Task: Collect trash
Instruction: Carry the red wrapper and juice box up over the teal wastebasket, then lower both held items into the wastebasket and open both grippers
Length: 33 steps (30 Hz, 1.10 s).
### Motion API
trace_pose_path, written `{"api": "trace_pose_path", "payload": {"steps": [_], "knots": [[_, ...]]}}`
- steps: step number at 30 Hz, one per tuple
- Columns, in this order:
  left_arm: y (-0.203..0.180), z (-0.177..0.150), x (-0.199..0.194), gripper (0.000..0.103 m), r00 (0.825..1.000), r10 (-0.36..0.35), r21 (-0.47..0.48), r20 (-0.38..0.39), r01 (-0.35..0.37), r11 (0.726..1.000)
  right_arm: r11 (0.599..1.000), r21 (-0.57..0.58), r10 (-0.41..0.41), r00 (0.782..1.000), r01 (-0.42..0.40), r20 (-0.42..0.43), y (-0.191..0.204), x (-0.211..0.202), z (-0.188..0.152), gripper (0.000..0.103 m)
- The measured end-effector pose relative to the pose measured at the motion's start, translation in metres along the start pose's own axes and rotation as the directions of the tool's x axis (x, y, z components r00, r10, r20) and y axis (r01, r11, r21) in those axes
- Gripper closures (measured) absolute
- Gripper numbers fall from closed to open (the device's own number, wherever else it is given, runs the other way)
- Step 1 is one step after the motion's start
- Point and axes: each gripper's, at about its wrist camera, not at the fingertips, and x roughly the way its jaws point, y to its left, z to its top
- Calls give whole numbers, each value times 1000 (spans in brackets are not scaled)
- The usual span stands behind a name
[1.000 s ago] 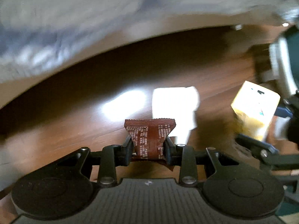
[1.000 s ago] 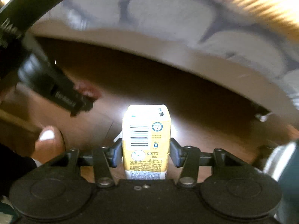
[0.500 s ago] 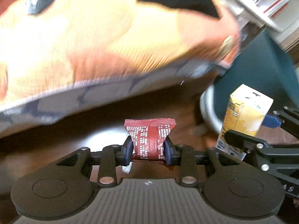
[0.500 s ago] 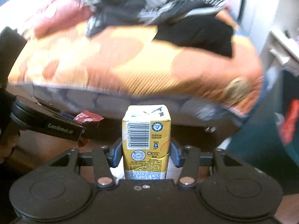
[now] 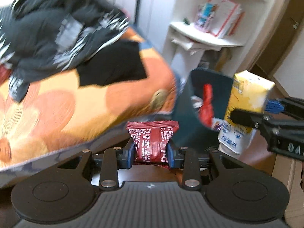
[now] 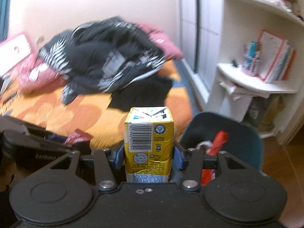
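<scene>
Glossy crinkled foil snack wrapper [image 5: 152, 140], smooth printed-paper drink carton [image 6: 149, 148], matt ribbed orange bedspread [image 5: 62, 112], polished wood floor [image 6: 281, 152]

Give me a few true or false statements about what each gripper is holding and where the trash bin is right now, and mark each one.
1. The left gripper is shut on a red snack wrapper. True.
2. The right gripper is open. False: it is shut on a yellow drink carton.
3. The dark teal bin already holds red trash. True.
4. The carton lies inside the bin. False: it is in the gripper.
</scene>
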Motion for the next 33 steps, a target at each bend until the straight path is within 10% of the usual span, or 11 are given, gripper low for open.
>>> {"api": "trace_pose_path", "payload": {"steps": [15, 33], "knots": [[-127, 61, 44, 70, 997, -79, 169, 15, 75, 983, 981, 107, -166, 986, 161, 33, -107, -7, 15, 53], [-169, 64, 146, 70, 990, -48, 243, -131, 79, 967, 958, 169, -213, 970, 232, -121, -167, 68, -2, 53]]}}
